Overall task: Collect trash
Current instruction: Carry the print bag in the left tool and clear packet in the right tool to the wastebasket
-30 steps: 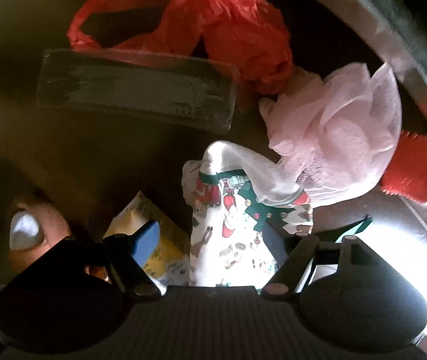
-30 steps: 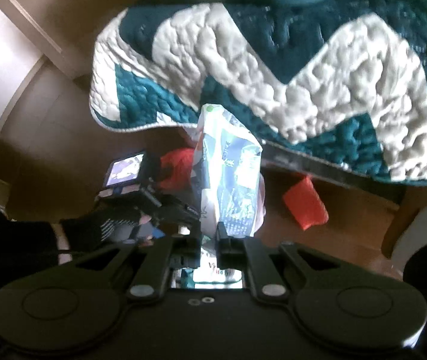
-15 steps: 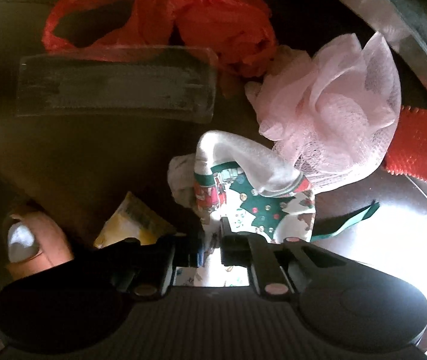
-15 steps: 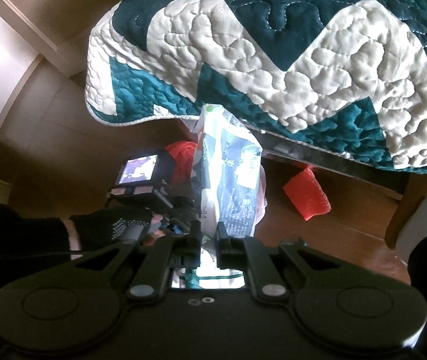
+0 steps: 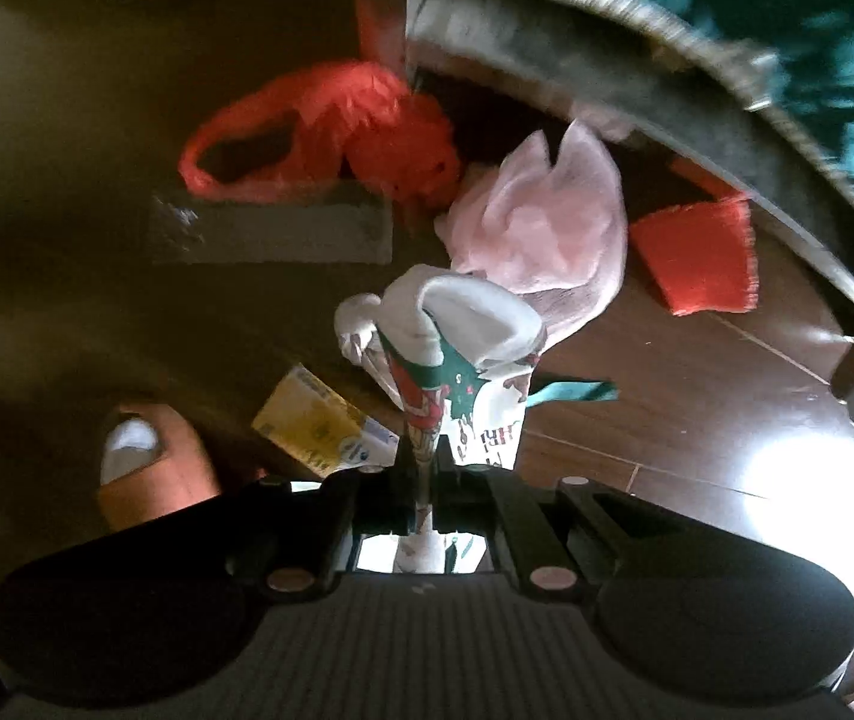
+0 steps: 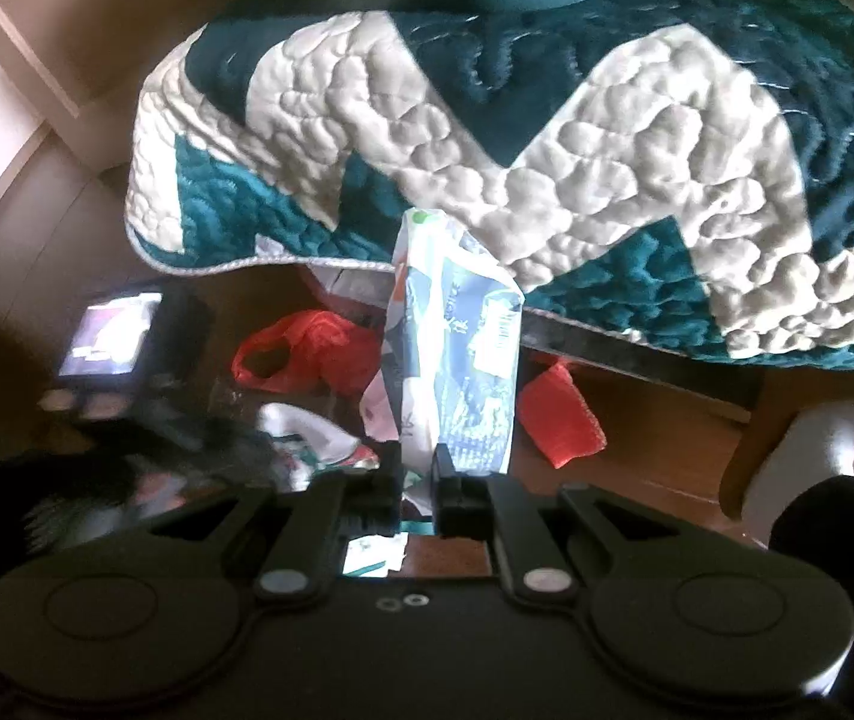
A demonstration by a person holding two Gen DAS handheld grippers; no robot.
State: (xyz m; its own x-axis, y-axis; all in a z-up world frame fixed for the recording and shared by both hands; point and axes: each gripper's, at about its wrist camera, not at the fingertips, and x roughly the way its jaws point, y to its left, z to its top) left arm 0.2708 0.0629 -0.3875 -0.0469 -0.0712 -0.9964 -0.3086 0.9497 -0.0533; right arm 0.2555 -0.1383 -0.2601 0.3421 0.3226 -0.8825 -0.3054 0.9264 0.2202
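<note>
A quilt (image 6: 547, 138) in teal and white hangs over the edge of a bed above a wooden floor (image 5: 697, 396). On the floor lie a red plastic bag (image 5: 331, 126), a pale pink mesh bundle (image 5: 541, 228), a clear flat packet (image 5: 271, 228), a red cloth (image 5: 697, 264) and a yellow wrapper (image 5: 313, 420). The left gripper (image 5: 424, 480) is clamped on a printed paper cup (image 5: 463, 384) with white tissue stuffed in it, held clear of the floor. The right gripper (image 6: 418, 480) pinches a blue-and-white snack bag (image 6: 451, 360), upright in front of the bed.
</note>
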